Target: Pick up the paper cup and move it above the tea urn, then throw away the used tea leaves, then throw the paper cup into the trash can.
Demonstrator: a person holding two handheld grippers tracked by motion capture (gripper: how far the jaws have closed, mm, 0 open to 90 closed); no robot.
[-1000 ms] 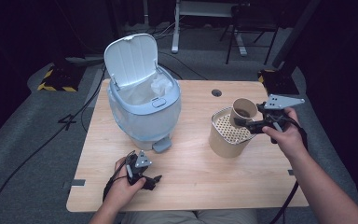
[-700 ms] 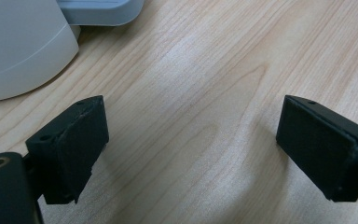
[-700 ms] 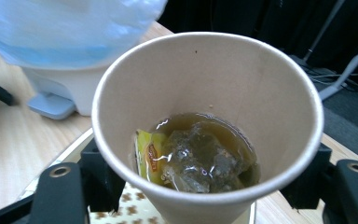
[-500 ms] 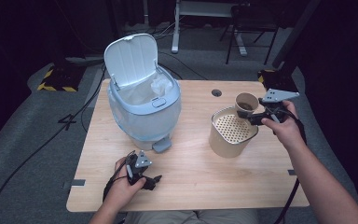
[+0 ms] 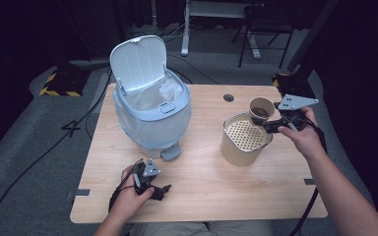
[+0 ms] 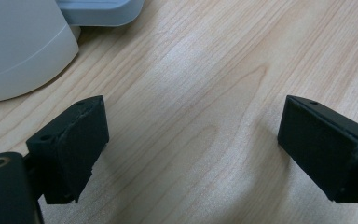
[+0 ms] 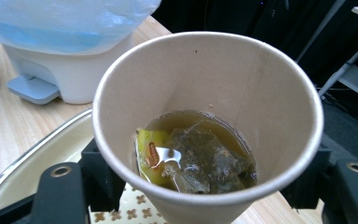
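Wooden table (image 5: 202, 191): the right gripper (image 5: 271, 124), clamped on the paper cup (image 5: 261, 107) of tea, has drawn back beyond the strainer pot (image 5: 243, 140); the left gripper (image 5: 158, 189) rests open, idle.

Left gripper (image 5: 160, 191) rests low in the hand, jaws spread wide, nothing between. Right gripper (image 5: 262, 123) is raised, jaws clamped.

Pedal bin (image 5: 150, 113) at bench (image 5: 202, 196) rear left, strainer pot (image 5: 243, 140) to its right, paper cup (image 5: 262, 107) just behind pot, teabag (image 7: 191, 161) in cup, left tool (image 5: 150, 179) near front edge.
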